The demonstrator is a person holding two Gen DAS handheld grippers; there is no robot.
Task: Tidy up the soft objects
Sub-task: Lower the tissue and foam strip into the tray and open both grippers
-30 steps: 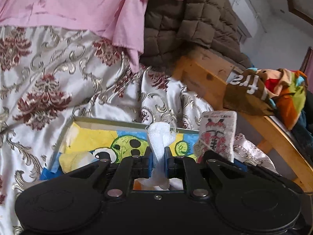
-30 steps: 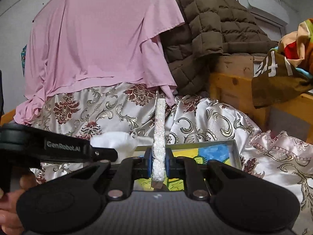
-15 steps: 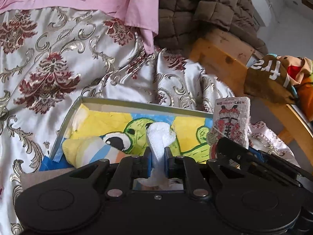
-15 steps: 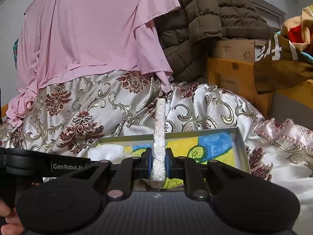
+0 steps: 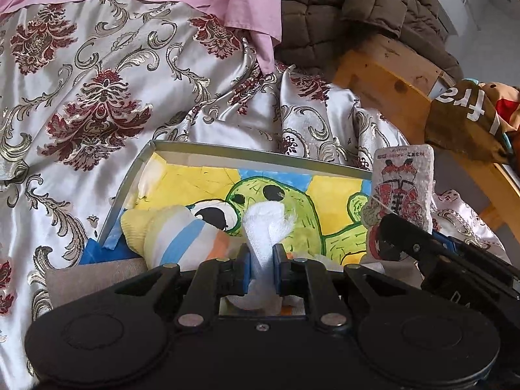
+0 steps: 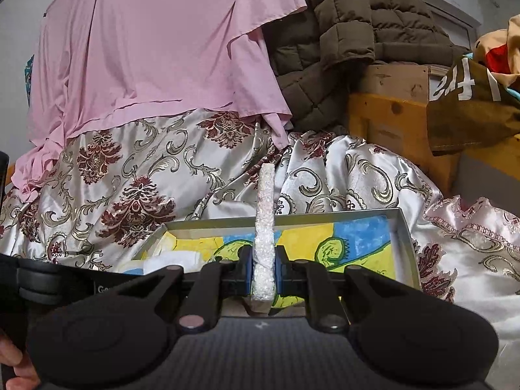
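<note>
My left gripper (image 5: pixel 262 256) is shut on a white cloth (image 5: pixel 265 224) and holds it over the near part of a shallow box (image 5: pixel 253 154) with a green cartoon picture inside. A yellow, blue and orange striped sock (image 5: pixel 172 230) lies in the box's near left corner. My right gripper (image 6: pixel 263 266) is shut on a flat white foam pad (image 6: pixel 266 214), held upright and edge-on above the same box (image 6: pixel 403 227). The pad's printed red face shows in the left wrist view (image 5: pixel 403 188), at the box's right side.
The box rests on a silver and maroon patterned satin cover (image 5: pixel 97 97). A pink sheet (image 6: pixel 156 48) and a brown quilted jacket (image 6: pixel 341 32) hang behind. A wooden frame (image 6: pixel 390 120) with colourful clothes (image 6: pixel 471 107) stands at the right.
Both grippers have moved forward and down toward the box with their loads still held. The box looks larger and the striped sock has come fully into view.
</note>
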